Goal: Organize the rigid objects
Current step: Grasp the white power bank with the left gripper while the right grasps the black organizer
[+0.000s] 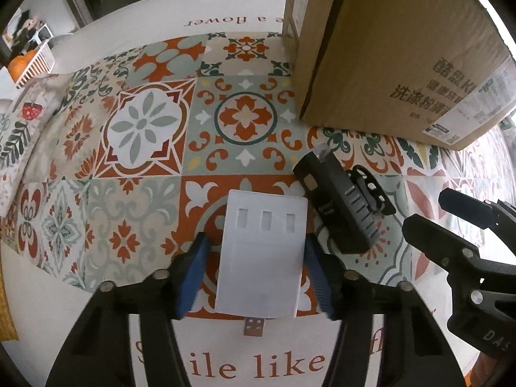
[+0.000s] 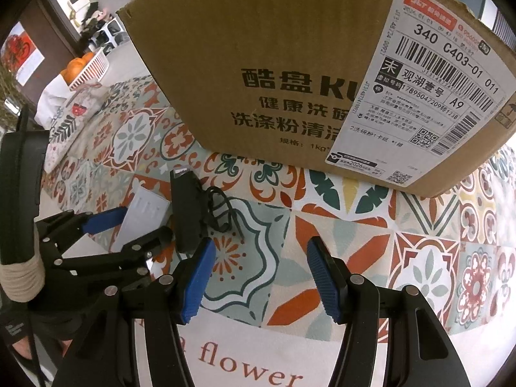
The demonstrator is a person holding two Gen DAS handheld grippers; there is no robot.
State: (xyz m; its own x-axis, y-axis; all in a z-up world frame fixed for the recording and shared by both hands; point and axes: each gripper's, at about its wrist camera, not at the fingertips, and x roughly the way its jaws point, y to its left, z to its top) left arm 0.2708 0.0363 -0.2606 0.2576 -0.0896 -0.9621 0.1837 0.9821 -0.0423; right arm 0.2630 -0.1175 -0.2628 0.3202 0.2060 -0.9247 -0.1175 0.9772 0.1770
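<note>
A flat white USB hub (image 1: 262, 251) lies on the patterned tablecloth (image 1: 145, 129), its plug toward the camera. My left gripper (image 1: 256, 274) straddles it. The right blue pad sits against the hub's edge, and a thin strip of cloth shows beside the left pad. Just right of the hub lies a black oblong device (image 1: 335, 200) with a looped strap. In the right wrist view the hub (image 2: 142, 216) and the black device (image 2: 187, 206) lie at left, with the left gripper (image 2: 145, 224) around the hub. My right gripper (image 2: 261, 277) hangs open and empty over bare cloth and shows as (image 1: 427, 208).
A big cardboard box (image 2: 274, 80) with a shipping label stands behind the objects, also (image 1: 387, 48). A white basket of oranges (image 2: 87, 64) and a printed fabric pouch (image 2: 74, 113) sit at the far left. The white cloth border runs along the near edge.
</note>
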